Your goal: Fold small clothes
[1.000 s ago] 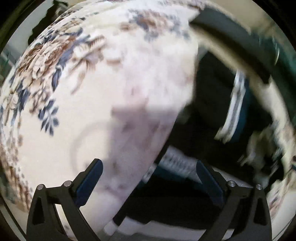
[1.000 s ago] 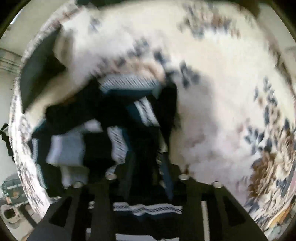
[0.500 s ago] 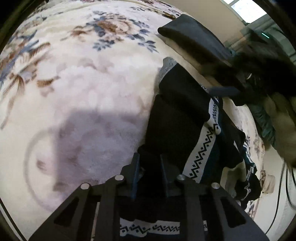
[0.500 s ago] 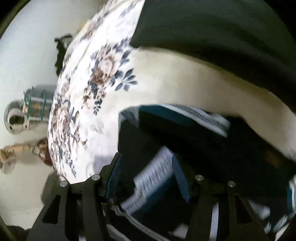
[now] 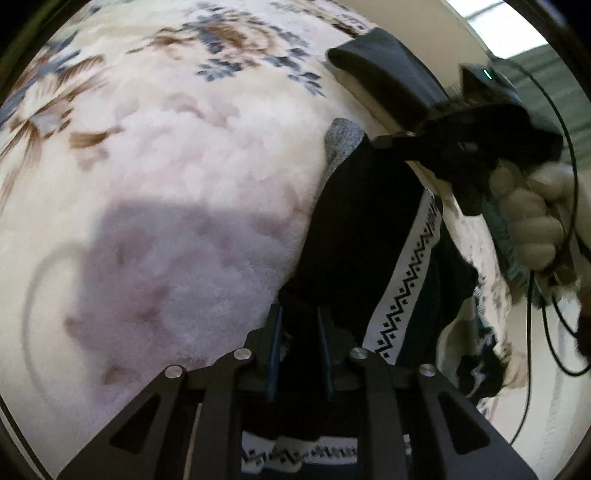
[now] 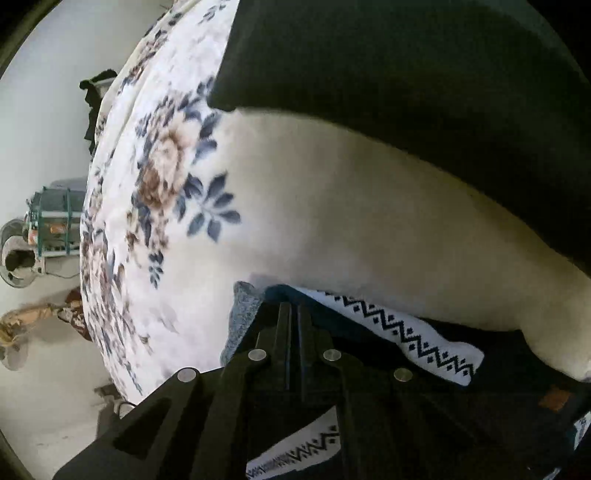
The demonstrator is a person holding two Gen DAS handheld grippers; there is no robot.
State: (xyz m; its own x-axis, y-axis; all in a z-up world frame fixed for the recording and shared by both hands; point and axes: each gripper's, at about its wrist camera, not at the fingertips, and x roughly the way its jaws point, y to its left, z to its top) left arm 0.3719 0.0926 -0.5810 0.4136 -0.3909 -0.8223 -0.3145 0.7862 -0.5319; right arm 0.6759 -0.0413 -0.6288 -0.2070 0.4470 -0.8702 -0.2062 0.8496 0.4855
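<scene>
Left hand-held gripper pinched narrow on the near end of a dark garment with a white zigzag band; right hand-held gripper — jaws just closed — clamps its far grey-trimmed end, garment stretched across the floral blanket — black cushion beyond.

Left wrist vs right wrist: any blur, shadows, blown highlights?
Left wrist: mostly sharp, window top right blown out, big soft shadow on the floral blanket. Right wrist: blanket flowers slightly smeared, dark garment up top underexposed, fisheye bending edges.
</scene>
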